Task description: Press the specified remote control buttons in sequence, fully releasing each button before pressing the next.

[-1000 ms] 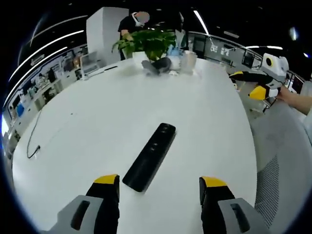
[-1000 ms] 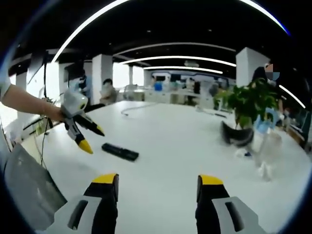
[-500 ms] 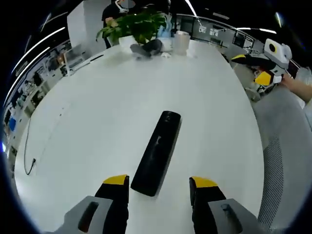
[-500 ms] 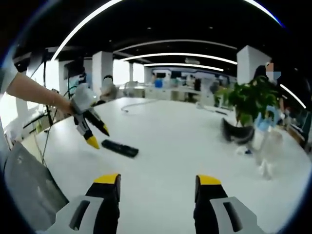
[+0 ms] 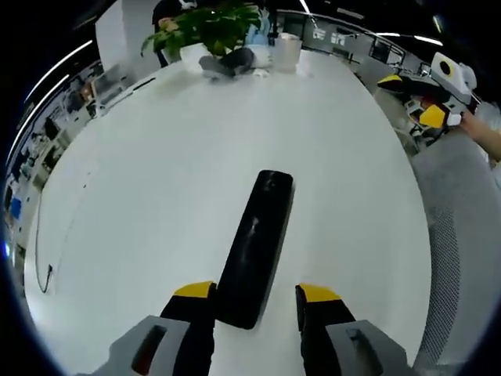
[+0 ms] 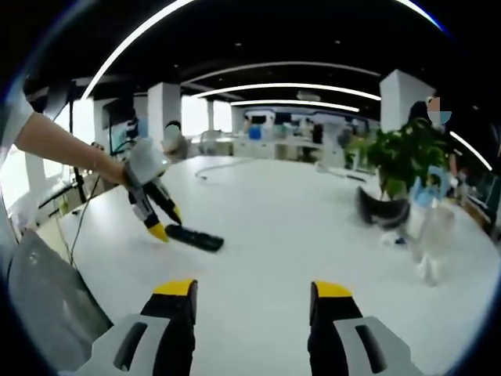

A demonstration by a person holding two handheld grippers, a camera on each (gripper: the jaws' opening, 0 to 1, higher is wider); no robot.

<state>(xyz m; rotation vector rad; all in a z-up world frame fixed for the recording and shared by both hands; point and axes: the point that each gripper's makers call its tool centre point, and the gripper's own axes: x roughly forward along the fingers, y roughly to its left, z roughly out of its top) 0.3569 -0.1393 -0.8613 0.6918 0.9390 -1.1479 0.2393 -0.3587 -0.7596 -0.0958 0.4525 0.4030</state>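
With its 2 jaws parted and gripping nothing, the left gripper (image 5: 254,301) straddles the near end of the remote (image 5: 257,245) on the white table (image 5: 156,172), apparently steadying it before a button press by the open, empty right gripper (image 6: 250,294).

Left claw (image 5: 254,296): grey moulded body, two black jaws capped with yellow tips. Right claw (image 6: 251,291) is built alike, grey, black and yellow. A short pale sleeve (image 6: 9,117) covers the person's upper arm.
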